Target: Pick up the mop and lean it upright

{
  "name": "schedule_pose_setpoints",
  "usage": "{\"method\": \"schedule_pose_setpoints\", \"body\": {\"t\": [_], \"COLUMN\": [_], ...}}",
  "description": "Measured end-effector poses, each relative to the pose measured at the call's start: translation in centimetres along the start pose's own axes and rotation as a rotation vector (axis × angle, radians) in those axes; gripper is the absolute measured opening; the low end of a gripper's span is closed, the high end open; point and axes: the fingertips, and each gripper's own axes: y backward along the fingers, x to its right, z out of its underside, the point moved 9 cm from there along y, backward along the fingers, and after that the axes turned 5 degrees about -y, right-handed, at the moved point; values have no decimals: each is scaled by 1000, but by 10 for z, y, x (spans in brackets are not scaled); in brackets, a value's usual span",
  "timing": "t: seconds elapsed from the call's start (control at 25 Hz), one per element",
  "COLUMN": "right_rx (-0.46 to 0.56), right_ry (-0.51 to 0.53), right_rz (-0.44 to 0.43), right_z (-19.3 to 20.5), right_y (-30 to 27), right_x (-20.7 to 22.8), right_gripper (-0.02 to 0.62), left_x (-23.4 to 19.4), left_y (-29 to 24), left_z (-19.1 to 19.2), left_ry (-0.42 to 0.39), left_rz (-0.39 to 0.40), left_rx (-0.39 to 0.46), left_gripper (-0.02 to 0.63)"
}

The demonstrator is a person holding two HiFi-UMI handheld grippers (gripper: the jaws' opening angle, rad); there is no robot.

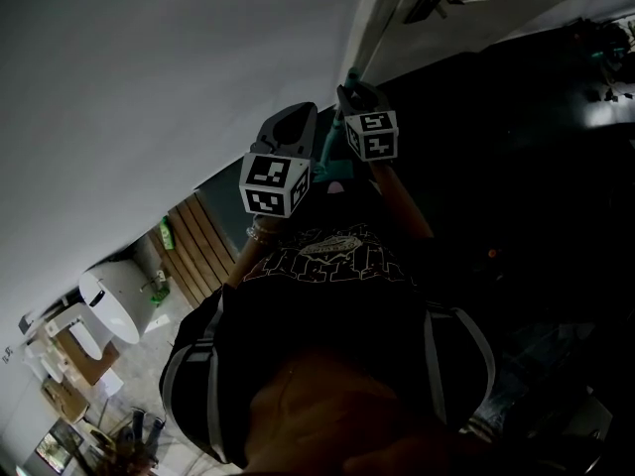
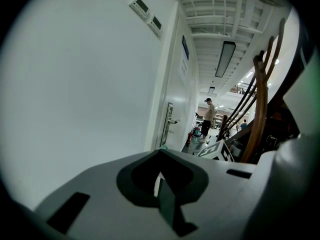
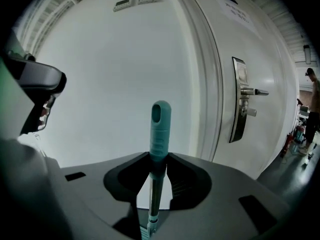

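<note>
Right gripper point(image 3: 154, 178): I have it clamped on the mop handle point(image 3: 160, 126), teal grip upright, white wall point(image 3: 115, 74) beyond.
Left gripper point(image 2: 161, 185): jaws together, empty.

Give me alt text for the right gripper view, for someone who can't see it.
The right claw grips a teal mop handle that stands upright before a white wall. A white door with a metal lever is at right.

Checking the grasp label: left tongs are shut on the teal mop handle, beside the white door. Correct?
No. It is the right tongs that are shut on the teal mop handle, beside the white door; the right gripper view shows it. The left tongs hold nothing.
</note>
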Motion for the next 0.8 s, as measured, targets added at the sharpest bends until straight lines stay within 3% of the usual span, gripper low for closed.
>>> {"method": "schedule_pose_setpoints", "body": {"t": [0.8], "right_rx": [-3], "right_ry": [60], "right_rz": [-62], "right_z": [18], "right_y": [46], "right_x": [-36], "right_gripper": [112], "left_x": [3], "left_y": [4], "left_z": [3], "left_ry": [8], "left_rz": [-6], "left_rx": [1], "left_gripper": [37]}}
